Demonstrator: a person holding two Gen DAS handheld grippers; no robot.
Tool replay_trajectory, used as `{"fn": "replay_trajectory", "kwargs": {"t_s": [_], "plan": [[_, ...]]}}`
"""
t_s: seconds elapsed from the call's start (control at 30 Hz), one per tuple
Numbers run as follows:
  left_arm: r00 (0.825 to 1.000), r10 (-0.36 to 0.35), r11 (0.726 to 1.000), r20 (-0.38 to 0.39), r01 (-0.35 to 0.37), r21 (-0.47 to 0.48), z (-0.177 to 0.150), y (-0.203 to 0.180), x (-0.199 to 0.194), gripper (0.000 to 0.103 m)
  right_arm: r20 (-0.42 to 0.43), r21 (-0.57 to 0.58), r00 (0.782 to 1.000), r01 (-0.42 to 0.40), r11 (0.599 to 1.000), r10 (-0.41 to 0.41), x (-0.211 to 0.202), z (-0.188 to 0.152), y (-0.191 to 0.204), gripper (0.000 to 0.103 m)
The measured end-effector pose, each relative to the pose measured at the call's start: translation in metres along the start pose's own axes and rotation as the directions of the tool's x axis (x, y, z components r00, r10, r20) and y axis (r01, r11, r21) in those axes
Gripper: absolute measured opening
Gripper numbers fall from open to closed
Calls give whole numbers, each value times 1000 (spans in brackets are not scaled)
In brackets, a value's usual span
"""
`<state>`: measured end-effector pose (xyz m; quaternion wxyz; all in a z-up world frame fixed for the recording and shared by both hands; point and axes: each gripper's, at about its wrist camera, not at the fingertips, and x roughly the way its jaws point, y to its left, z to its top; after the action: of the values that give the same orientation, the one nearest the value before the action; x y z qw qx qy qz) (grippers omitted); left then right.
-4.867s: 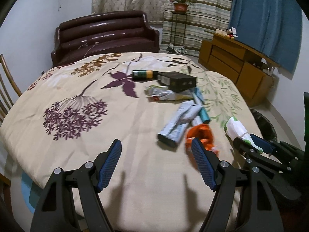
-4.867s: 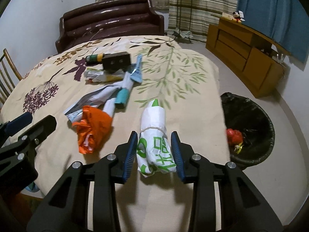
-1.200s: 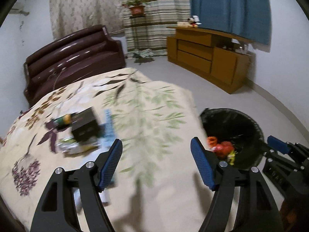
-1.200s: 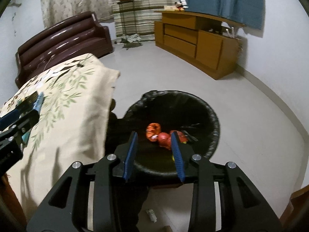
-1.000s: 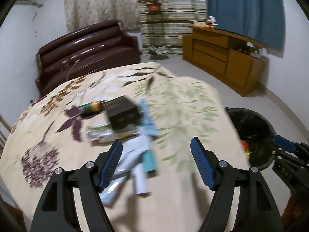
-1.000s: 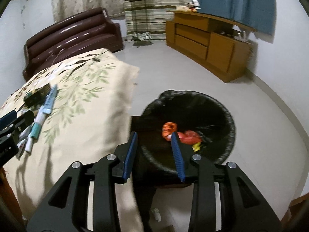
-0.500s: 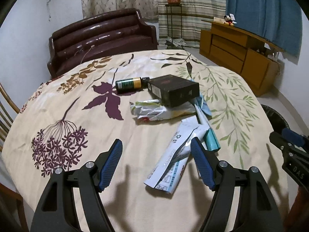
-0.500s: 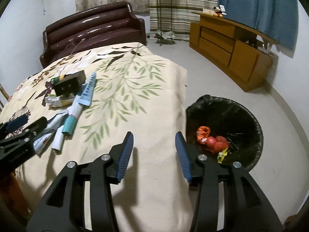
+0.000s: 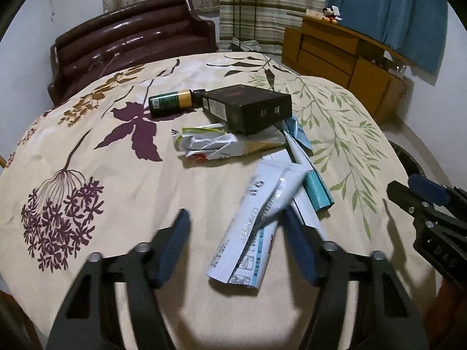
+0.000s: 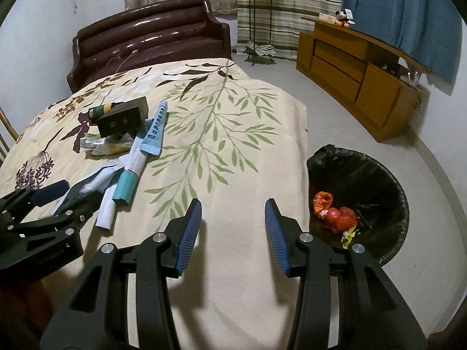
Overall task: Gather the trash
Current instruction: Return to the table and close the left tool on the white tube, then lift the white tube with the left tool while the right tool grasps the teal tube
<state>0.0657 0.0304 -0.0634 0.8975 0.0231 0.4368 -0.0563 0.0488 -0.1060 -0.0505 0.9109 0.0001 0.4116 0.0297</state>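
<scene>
Trash lies on the flowered tablecloth (image 9: 87, 151): a white and blue flat packet (image 9: 251, 233), a teal-capped tube (image 9: 306, 169), a crumpled wrapper (image 9: 216, 145), a black box (image 9: 248, 108) and a green-yellow bottle (image 9: 170, 102). My left gripper (image 9: 238, 242) is open, its fingers on either side of the near end of the flat packet. My right gripper (image 10: 233, 233) is open and empty over the table's right edge, beside the black bin (image 10: 359, 201), which holds red and orange trash (image 10: 335, 210). The pile also shows in the right wrist view (image 10: 128, 151).
A dark brown sofa (image 9: 131, 40) stands behind the table. A wooden sideboard (image 10: 359, 70) runs along the right wall under a blue curtain. A plant stand (image 10: 258, 14) is at the back. A chair back (image 10: 7, 134) shows at the far left.
Both grippers have swung from the bin back to the table. The left gripper has come down around the flat packet's near end. The right gripper has opened wider; the white-green bag it held is gone.
</scene>
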Motion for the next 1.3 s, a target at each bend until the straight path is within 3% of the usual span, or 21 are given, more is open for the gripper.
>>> {"fn": "replay_trajectory", "kwargs": {"t_s": [0.17, 0.2, 0.47, 0.87, 1.3], "plan": [[1000, -13, 999, 21, 12, 29, -2, -2, -3, 30, -5, -11, 1000, -3, 1000, 3, 2, 1, 7, 44], [1000, -20, 999, 23, 20, 29, -2, -2, -3, 29, -5, -13, 1000, -4, 1000, 4, 2, 1, 9, 44], [997, -43, 999, 57, 45, -28, -4, 12, -14, 27, -4, -38, 1000, -18, 999, 18, 4, 6, 25, 44], [997, 45, 991, 70, -35, -128, -9, 60, -25, 27, -21, -87, 997, -74, 993, 73, 16, 20, 64, 44], [995, 64, 984, 77, -50, -173, -12, 88, -28, 27, -49, -65, 993, -113, 992, 110, 25, 30, 84, 44]]}}
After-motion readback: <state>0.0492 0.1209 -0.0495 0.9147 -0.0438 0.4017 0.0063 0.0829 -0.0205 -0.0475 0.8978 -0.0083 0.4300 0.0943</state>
